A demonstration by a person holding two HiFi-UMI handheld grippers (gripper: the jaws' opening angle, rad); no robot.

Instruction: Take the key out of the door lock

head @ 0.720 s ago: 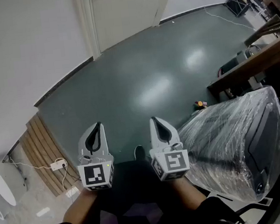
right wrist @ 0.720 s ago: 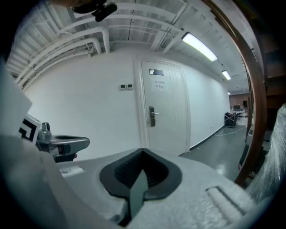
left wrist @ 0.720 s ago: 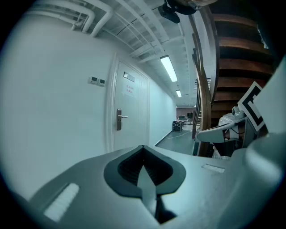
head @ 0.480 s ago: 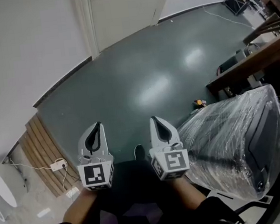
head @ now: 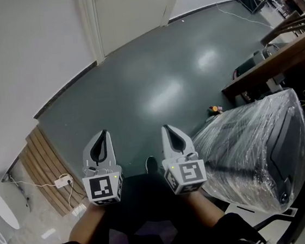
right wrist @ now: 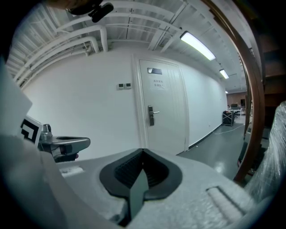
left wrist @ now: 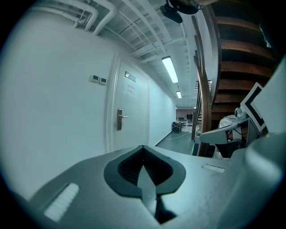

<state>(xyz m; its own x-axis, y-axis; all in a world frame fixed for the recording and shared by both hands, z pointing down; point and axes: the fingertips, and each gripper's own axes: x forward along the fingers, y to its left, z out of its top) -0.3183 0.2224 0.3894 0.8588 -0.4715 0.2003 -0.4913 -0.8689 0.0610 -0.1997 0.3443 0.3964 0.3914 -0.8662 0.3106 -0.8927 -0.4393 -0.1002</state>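
A white door (right wrist: 163,107) with a metal lever handle (right wrist: 152,115) stands shut a few steps ahead in the right gripper view. It also shows in the left gripper view as the door (left wrist: 129,116) with its handle (left wrist: 119,119). No key can be made out at this distance. In the head view my left gripper (head: 104,133) and right gripper (head: 166,128) are held side by side over the grey floor, far from the door (head: 129,12). Both are shut with nothing between the jaws. Each camera shows its own closed jaws: left gripper (left wrist: 143,147), right gripper (right wrist: 143,152).
A large plastic-wrapped object (head: 259,150) sits close on my right. Behind it is a dark wooden staircase (head: 276,55). Wooden slats (head: 42,164) and a socket with a cable (head: 61,181) lie along the left wall. The grey floor (head: 154,85) stretches to the door.
The head view has shifted slightly, so the floor and door slid a little up and left. Both grippers keep their side-by-side place and stay shut.
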